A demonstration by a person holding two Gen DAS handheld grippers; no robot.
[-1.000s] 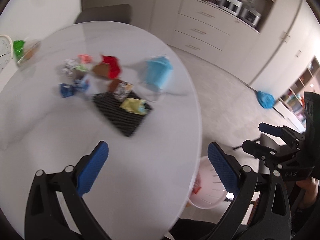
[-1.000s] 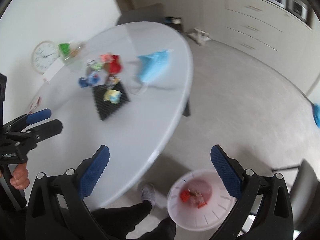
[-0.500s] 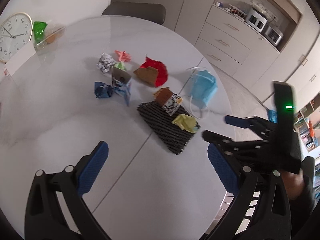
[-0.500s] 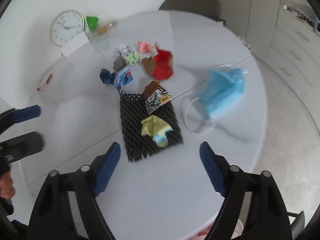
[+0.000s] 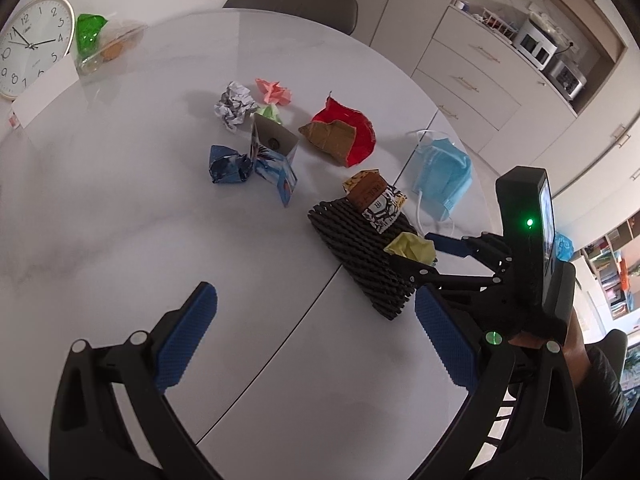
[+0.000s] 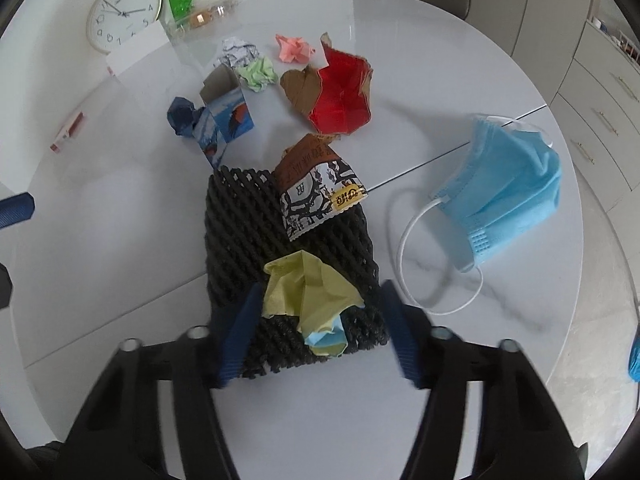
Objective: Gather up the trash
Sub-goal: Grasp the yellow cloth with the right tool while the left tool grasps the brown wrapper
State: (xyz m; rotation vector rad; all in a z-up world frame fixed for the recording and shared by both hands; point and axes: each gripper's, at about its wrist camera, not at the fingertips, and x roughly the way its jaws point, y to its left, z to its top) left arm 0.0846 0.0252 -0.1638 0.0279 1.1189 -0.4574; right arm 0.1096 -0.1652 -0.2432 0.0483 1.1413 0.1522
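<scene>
The right gripper (image 6: 316, 336) has just been closing; its fingers (image 6: 240, 336) stand either side of the yellow paper wad (image 6: 308, 292) and the near end of the black foam net (image 6: 240, 232) beneath it, not yet pressing either. Both lie on the white surface (image 6: 440, 80). The left gripper (image 5: 316, 340) hovers over bare surface, fingers spread wide, holding nothing, the net just beside its right finger.

A wall clock (image 6: 125, 13) leans beside the white table (image 6: 420, 92); cabinet drawers (image 5: 472, 80) behind.
</scene>
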